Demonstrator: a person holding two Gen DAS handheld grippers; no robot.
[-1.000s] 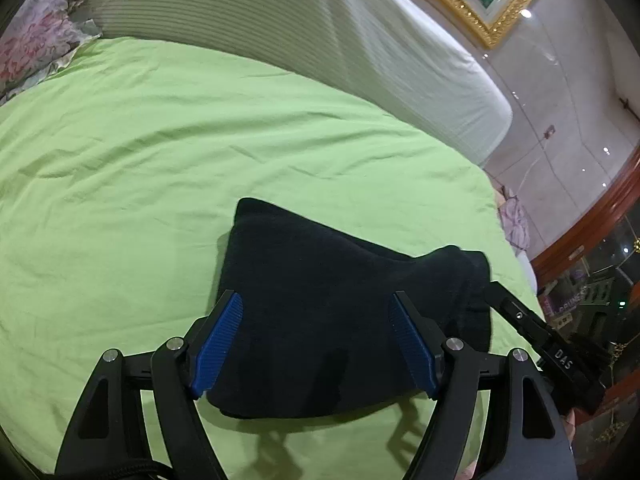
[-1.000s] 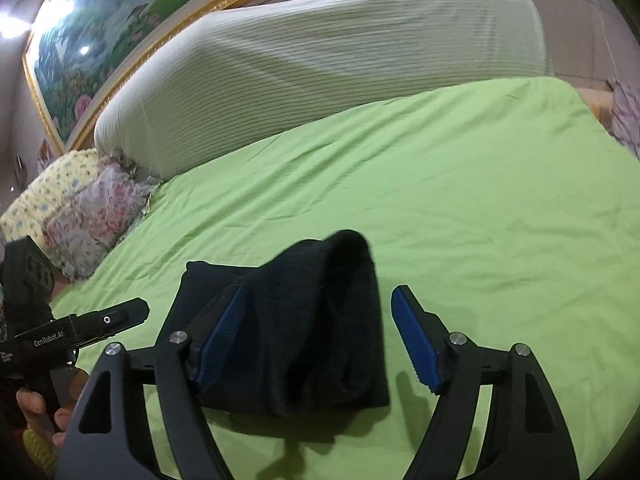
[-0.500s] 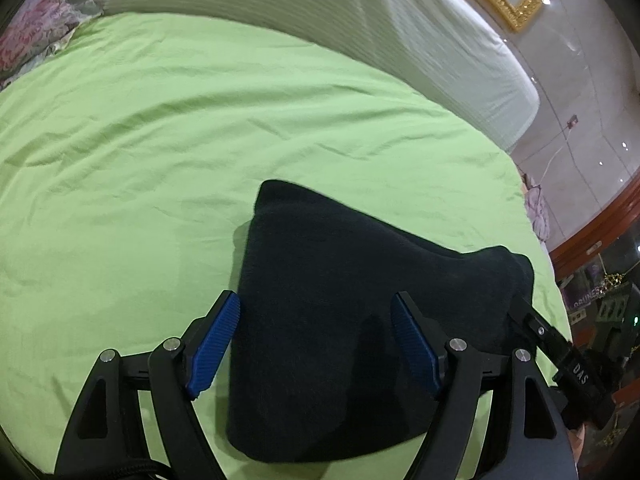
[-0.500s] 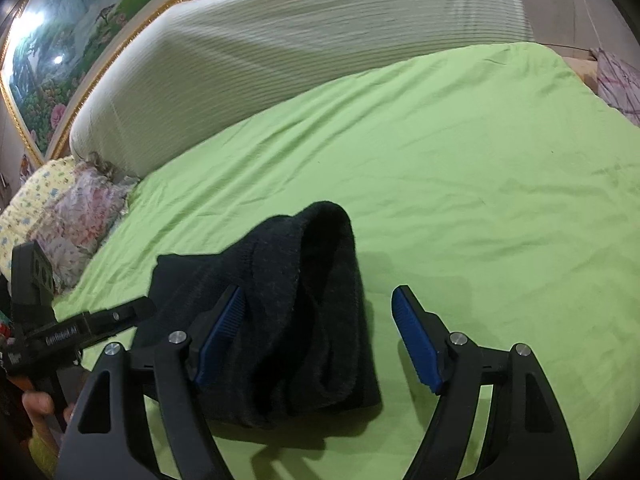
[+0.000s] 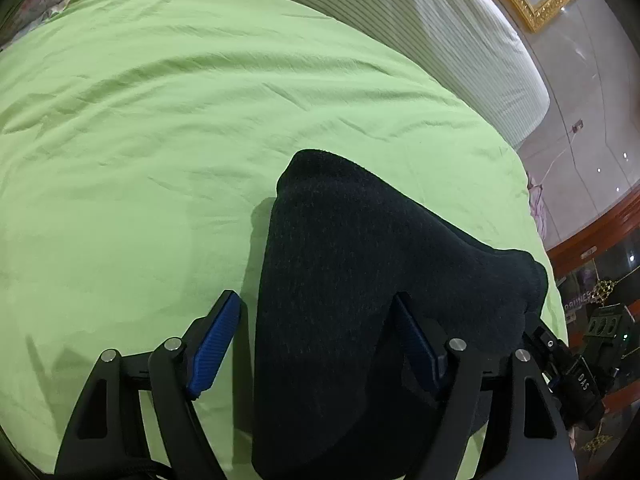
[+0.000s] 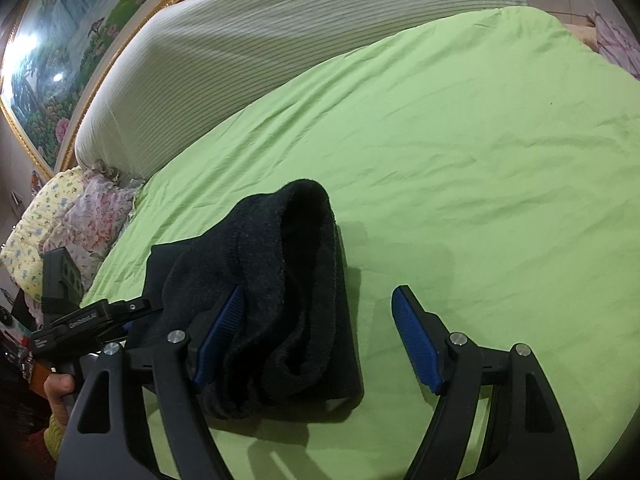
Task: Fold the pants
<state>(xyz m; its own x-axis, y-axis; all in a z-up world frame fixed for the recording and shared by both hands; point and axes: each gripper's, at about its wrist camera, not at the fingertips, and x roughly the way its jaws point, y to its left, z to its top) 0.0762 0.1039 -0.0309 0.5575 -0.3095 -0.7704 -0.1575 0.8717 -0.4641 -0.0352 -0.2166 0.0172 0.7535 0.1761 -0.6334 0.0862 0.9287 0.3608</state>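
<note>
Left wrist view: your left gripper [image 5: 316,344] gapes wide w/ folded black pants [image 5: 360,280] betw. fingers, unclamped; right gripper [image 6: 318,336] wide too, holding nothing, pants near bed [image 6: 480,140] front edge.

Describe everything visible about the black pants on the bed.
The black pants are a thick, fuzzy knit, fleece-like, folded into a compact bundle of several layers on the green sheet. In the right wrist view the top layer bulges up in a rounded, open loop instead of lying flat, above a flatter bottom layer. The left claw is open with the bundle between its fingers; the right claw is open too, its left finger against the fabric. Whether either actually presses the cloth cannot be told.
</note>
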